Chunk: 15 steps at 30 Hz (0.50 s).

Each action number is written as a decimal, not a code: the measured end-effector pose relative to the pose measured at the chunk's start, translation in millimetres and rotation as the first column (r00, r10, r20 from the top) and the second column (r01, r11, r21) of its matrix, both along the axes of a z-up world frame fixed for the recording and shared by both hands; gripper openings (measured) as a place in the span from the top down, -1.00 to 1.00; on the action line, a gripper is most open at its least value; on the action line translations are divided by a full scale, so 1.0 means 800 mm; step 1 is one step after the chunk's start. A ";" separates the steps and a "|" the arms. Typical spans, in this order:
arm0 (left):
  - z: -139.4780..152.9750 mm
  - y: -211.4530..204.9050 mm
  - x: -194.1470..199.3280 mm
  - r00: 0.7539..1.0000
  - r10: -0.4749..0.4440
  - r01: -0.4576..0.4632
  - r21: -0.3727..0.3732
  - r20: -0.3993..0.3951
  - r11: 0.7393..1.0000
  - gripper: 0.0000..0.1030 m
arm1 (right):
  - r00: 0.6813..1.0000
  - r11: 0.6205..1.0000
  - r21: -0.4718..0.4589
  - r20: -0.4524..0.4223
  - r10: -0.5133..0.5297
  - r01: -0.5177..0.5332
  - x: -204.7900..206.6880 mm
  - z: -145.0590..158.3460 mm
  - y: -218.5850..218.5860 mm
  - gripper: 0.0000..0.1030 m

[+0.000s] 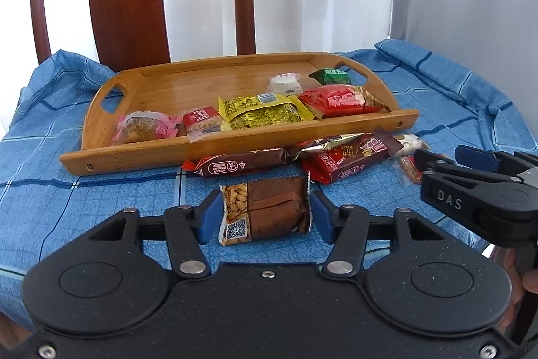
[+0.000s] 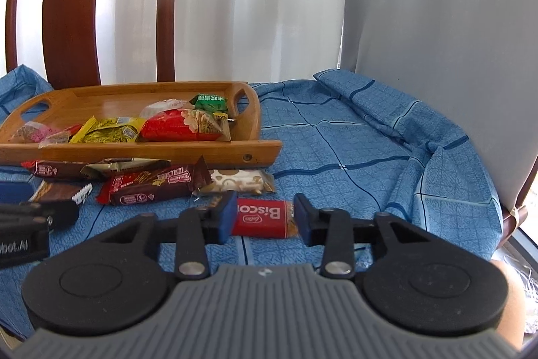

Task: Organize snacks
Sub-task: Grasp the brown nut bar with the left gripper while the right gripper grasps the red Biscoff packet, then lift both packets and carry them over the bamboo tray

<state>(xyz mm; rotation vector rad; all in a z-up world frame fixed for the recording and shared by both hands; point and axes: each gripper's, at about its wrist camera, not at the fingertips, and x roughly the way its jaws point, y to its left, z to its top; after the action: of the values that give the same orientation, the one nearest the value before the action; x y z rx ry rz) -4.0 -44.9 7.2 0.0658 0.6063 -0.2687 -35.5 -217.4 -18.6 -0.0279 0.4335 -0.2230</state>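
- Two grippers over a blue checked tablecloth (image 2: 336, 137), each with a wrapped snack between its blue pads, no earlier view to compare.
- Left gripper (image 1: 265, 212) first: its pads sit against both ends of a brown snack pack (image 1: 265, 211), glossy wrapper with peanuts printed on one end and a QR code, standing on edge between the fingers. Gripping it.
- Just ahead of that gripper, a dark chocolate bar (image 1: 242, 164) and a red-and-brown bar (image 1: 349, 160) lie on the cloth against the near wall of the bamboo tray (image 1: 235, 147).
- Tray is oval-ended, smooth wood with cut-out handles; inside, left to right: a pink pack (image 1: 144, 127), a small red pack (image 1: 201, 121), a crinkly yellow pack (image 1: 265, 111), a red bag (image 1: 339, 100), with a white cake (image 1: 284, 83) and a green sachet (image 1: 331, 76) behind.
- Right gripper (image 2: 264, 217): a flat red Biscoff packet (image 2: 260, 217) lies between its pads; the left pad touches it, the right pad meets the clear end. Closed on it.
- Only the right view shows that packet plainly, plus a white-and-gold pack (image 2: 235, 180) ahead of it and a grey chair back (image 2: 437, 73) far right.
- Only the left view shows the peanut print.
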 end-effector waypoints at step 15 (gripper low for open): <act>-0.005 0.004 0.007 0.999 -0.006 0.004 -0.052 -0.043 0.999 0.06 | 1.000 1.000 -0.004 -0.006 0.022 -0.022 0.009 -0.012 0.005 -0.28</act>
<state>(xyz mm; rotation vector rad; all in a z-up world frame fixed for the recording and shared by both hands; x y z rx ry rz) 1.9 -41.8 2.8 0.0113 0.6420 -0.2912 -28.5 -213.3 -27.9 -0.0376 0.4385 -0.2025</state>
